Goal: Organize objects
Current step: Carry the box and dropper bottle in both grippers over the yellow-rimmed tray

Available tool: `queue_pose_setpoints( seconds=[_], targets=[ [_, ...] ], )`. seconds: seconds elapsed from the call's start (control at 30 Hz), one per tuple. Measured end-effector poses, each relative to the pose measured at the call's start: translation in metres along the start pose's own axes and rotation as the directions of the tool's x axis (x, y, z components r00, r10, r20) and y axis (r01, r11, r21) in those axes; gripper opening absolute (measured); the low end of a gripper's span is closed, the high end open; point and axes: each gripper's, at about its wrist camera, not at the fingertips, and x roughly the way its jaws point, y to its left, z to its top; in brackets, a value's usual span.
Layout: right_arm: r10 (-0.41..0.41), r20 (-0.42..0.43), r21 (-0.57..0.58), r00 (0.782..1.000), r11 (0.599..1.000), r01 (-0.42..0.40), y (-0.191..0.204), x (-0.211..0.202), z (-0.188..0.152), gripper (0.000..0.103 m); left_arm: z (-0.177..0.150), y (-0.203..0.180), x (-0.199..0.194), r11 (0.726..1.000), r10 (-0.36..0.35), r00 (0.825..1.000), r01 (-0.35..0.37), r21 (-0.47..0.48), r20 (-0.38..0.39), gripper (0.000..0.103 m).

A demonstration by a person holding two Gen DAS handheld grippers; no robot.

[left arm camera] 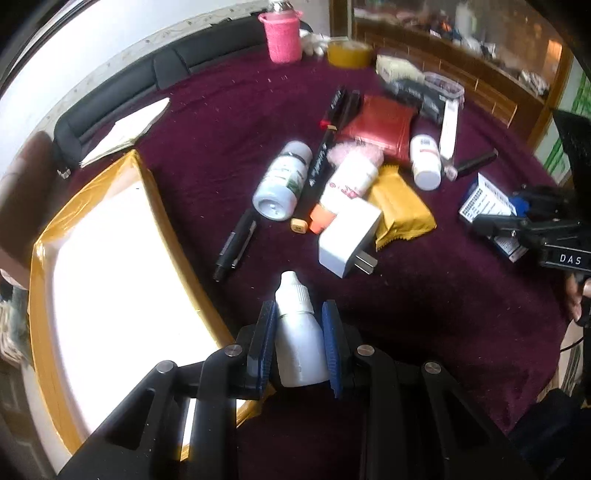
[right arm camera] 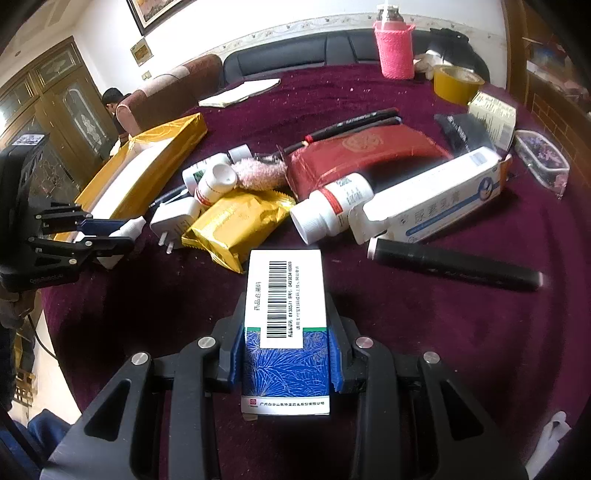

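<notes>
My left gripper [left arm camera: 298, 325] is shut on a small white dropper bottle [left arm camera: 298, 339], held cap-forward above the purple tablecloth, just right of the gold box [left arm camera: 40, 295] with its white inside. The right wrist view shows the same left gripper [right arm camera: 110, 230] with the dropper bottle [right arm camera: 129, 226] beside the gold box [right arm camera: 162, 155]. My right gripper [right arm camera: 286, 339] is shut on a blue and white medicine carton [right arm camera: 286, 332] with a barcode on top, held over the cloth near the table's front. The left wrist view shows that carton [left arm camera: 487, 206] at the far right.
A pile lies mid-table: white pill bottles [left arm camera: 282, 181], a white plug adapter [left arm camera: 349, 240], a gold foil packet [left arm camera: 400, 208], a red pouch [left arm camera: 380, 125], black pens [left arm camera: 236, 245], a long white ointment box [right arm camera: 436, 201]. A pink knitted bottle [left arm camera: 282, 35] and yellow tape roll [left arm camera: 349, 53] stand at the back.
</notes>
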Motion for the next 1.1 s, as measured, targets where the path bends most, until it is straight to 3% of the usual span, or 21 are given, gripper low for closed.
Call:
queue_pose_setpoints(
  seconds=[0.23, 0.37, 0.5, 0.7, 0.87, 1.1],
  targets=[
    [0.01, 0.02, -0.037, 1.0, 0.999, -0.009, 0.022, -0.012, 0.01, 0.032, -0.014, 0.038, -0.037, 0.987, -0.085, 0.988, 0.101, -0.125, 0.127, 0.022],
    [0.044, 0.027, -0.068, 0.999, 0.997, -0.042, 0.044, -0.016, 0.022, 0.032, -0.026, 0.07, -0.056, 0.972, -0.091, 0.977, 0.13, -0.196, 0.195, 0.022],
    [0.077, 0.027, -0.107, 0.997, 0.992, -0.073, 0.072, -0.015, 0.039, 0.032, -0.04, 0.11, -0.07, 0.955, -0.054, 0.971, 0.118, -0.271, 0.233, 0.022],
    [0.128, -0.003, -0.165, 0.992, 0.978, -0.126, 0.125, 0.004, 0.076, 0.032, -0.053, 0.168, -0.072, 0.926, 0.003, 0.974, 0.083, -0.368, 0.228, 0.022],
    [0.18, -0.071, -0.196, 0.981, 0.962, -0.191, 0.175, 0.041, 0.109, 0.032, -0.061, 0.196, -0.06, 0.908, 0.006, 0.979, 0.08, -0.412, 0.203, 0.022],
    [0.254, -0.193, -0.191, 0.948, 0.938, -0.291, 0.234, 0.106, 0.102, 0.032, -0.09, 0.207, -0.048, 0.901, -0.008, 0.985, 0.082, -0.426, 0.174, 0.022]
  ],
)
